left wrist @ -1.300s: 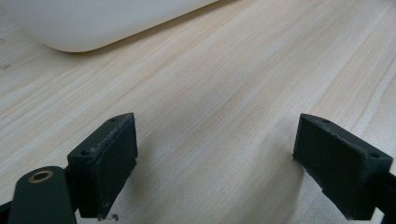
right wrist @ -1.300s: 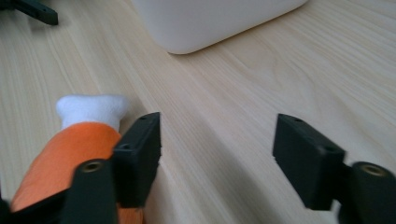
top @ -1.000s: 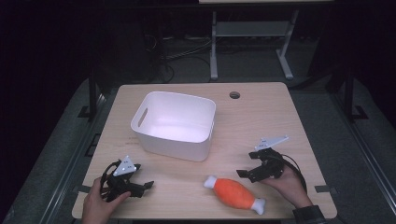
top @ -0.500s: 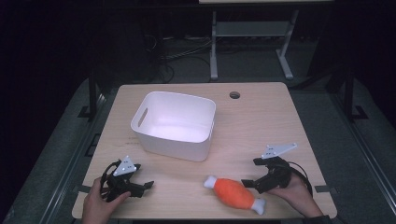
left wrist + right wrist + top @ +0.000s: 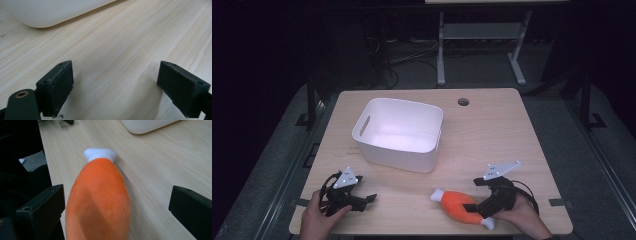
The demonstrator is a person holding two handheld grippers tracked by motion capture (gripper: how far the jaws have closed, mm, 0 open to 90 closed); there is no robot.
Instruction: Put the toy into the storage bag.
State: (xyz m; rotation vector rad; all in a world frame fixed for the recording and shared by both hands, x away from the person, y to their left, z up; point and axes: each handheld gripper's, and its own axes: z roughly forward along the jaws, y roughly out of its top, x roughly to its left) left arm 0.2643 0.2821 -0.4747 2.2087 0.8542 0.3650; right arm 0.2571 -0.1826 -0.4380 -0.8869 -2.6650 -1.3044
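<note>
Dark floor and a metal frame surround the pale wooden table [image 5: 492, 135] in the high view, where we see a white bin [image 5: 399, 132] set left of the middle. Near the front edge lies the orange plush drumstick [image 5: 457, 202], its long axis running from upper left to lower right, one white end toward the bin and the other toward the front edge. Our right gripper [image 5: 477, 206] sits at its lower right end, one jaw lying across the orange body. Our left gripper [image 5: 364, 201] rests at the front left corner, well apart from the toy, jaws pointing right.

From the left gripper view we see its jaws spread wide over bare wood with nothing between them, the bin's rounded base beyond.

From the right gripper view the drumstick [image 5: 98, 197] stretches away from us between the jaws, white tip farthest. These jaws have just been opening and stand wide; the right one is clear of the plush, the left one just beside it.
</note>
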